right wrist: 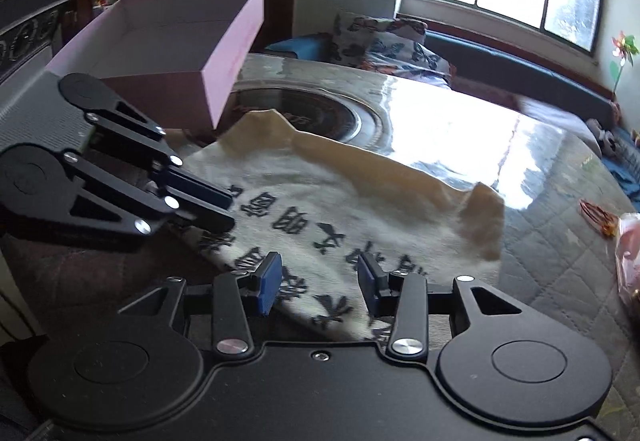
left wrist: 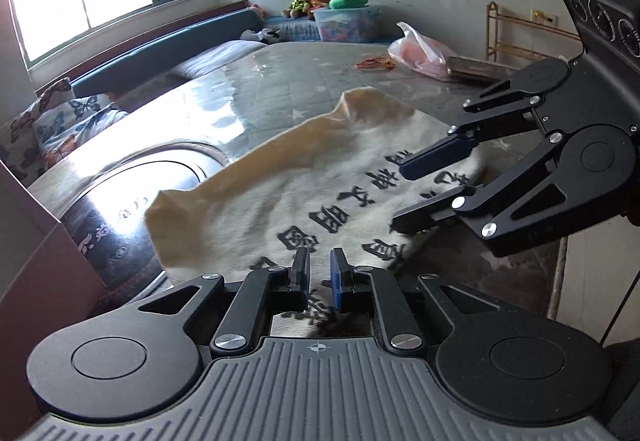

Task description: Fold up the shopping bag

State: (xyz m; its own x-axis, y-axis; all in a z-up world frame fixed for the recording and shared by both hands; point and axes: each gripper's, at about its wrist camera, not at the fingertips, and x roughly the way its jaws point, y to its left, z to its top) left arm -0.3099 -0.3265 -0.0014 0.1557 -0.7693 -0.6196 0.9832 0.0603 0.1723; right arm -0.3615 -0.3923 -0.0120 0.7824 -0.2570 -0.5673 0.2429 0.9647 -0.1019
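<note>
A cream cloth shopping bag point(left wrist: 280, 181) with black printed characters lies spread on the glossy table, its far edge curled up; it also shows in the right wrist view point(right wrist: 340, 201). My left gripper point(left wrist: 320, 273) is shut on the bag's near edge, with cloth pinched between its pads; it shows in the right wrist view point(right wrist: 230, 211) too. My right gripper point(right wrist: 318, 281) is open, its fingers straddling the bag's near edge; it shows in the left wrist view point(left wrist: 400, 201) over the bag's right corner.
A pink open box point(right wrist: 168, 53) stands at the table's left. A pink plastic bag point(left wrist: 420, 53) and a flat tin point(left wrist: 476, 69) lie at the far right. A round dark inlay point(right wrist: 304, 113) marks the table point(left wrist: 256, 97). Cushions and a bench sit under the window.
</note>
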